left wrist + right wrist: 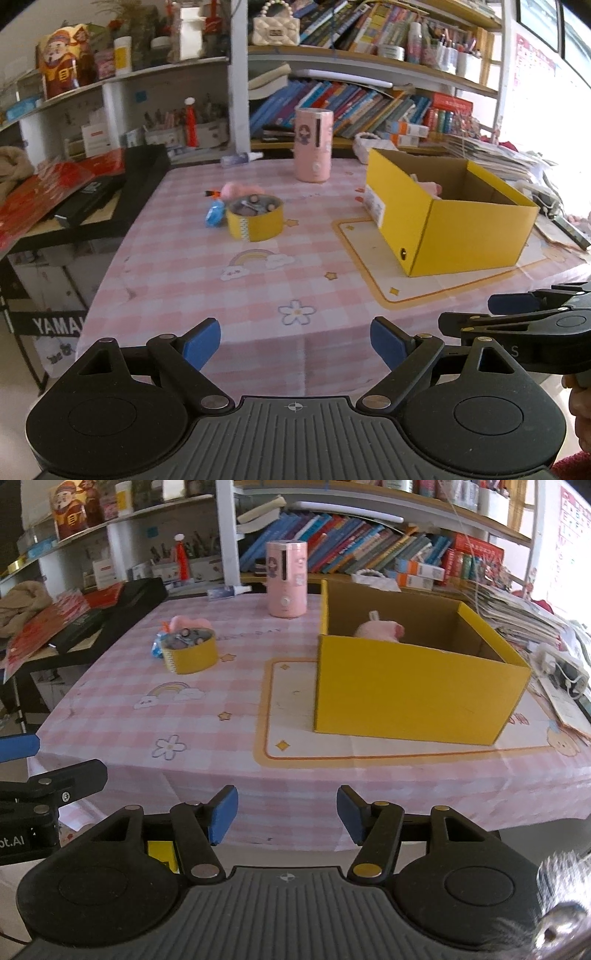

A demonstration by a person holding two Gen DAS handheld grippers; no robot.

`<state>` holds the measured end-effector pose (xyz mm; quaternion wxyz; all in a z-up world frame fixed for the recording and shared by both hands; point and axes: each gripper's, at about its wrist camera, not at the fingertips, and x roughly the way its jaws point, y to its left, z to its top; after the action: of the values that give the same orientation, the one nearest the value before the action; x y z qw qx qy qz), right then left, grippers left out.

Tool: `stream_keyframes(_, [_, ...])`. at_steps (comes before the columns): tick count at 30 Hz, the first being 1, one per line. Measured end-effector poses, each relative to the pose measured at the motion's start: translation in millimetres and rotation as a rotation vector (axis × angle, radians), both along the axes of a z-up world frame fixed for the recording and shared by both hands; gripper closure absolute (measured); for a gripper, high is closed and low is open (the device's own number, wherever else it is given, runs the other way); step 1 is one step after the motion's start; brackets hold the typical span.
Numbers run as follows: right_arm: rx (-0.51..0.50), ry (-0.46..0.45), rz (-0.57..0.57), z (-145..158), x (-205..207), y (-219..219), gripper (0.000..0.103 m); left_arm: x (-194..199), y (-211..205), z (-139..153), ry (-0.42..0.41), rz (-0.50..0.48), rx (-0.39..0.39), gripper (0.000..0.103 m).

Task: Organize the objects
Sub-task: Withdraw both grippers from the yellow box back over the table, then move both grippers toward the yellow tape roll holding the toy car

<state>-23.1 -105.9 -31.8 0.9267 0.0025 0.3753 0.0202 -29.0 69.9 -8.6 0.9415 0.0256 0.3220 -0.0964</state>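
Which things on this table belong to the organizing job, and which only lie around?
Job: yellow box with pink plush toy inside; round yellow tin; blue item; pink toy behind the tin.
Probably lying about: pink cylinder; spray bottle; shelf books.

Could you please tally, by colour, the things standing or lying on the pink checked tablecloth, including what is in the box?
Yellow: 2, the open box and the round tin.
Pink: 3, the tall canister, the plush toy in the box, the soft thing behind the tin.
Blue: 1, a small item.
Total: 6
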Motion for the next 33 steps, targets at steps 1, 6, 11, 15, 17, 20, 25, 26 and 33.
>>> stream_keyframes(1, [0.000, -0.001, 0.006, 0.1, 0.6, 2.6, 0.046, -0.4, 2.3, 0.3, -0.001, 0.005, 0.000, 0.013])
stream_keyframes(6, [-0.002, -0.011, 0.022, 1.1, 1.8, 12.7, 0.046, -2.7, 12.1, 1.8, -0.009, 0.021, 0.003, 0.013])
stream_keyframes(11, [-0.001, -0.021, 0.033, 2.4, 3.0, 21.8, 0.046, -3.0, 20.8, 3.6, -0.020, 0.034, 0.005, 0.013])
stream_keyframes(15, [-0.002, -0.026, 0.048, 4.3, 6.2, 29.9, 0.046, -2.5, 27.2, 5.5, -0.028, 0.045, 0.004, 0.013])
stream_keyframes(17, [-0.004, -0.027, 0.059, 5.0, 7.4, 33.9, 0.045, -1.7, 30.7, 6.1, -0.029, 0.052, 0.000, 0.013])
stream_keyframes(20, [-0.007, -0.028, 0.076, 5.7, 10.4, 39.6, 0.044, 0.3, 35.4, 5.8, -0.028, 0.069, -0.007, 0.013])
stream_keyframes(25, [-0.011, -0.023, 0.091, 4.6, 18.1, 44.5, 0.044, 5.5, 38.8, 3.5, -0.018, 0.080, -0.014, 0.013])
stream_keyframes(26, [-0.010, -0.022, 0.092, 4.0, 19.6, 45.2, 0.044, 7.2, 39.3, 2.9, -0.017, 0.082, -0.014, 0.013])
stream_keyframes(33, [-0.007, -0.018, 0.113, 0.4, 40.9, 49.7, 0.044, 23.4, 43.1, 0.2, -0.014, 0.104, -0.008, 0.013])
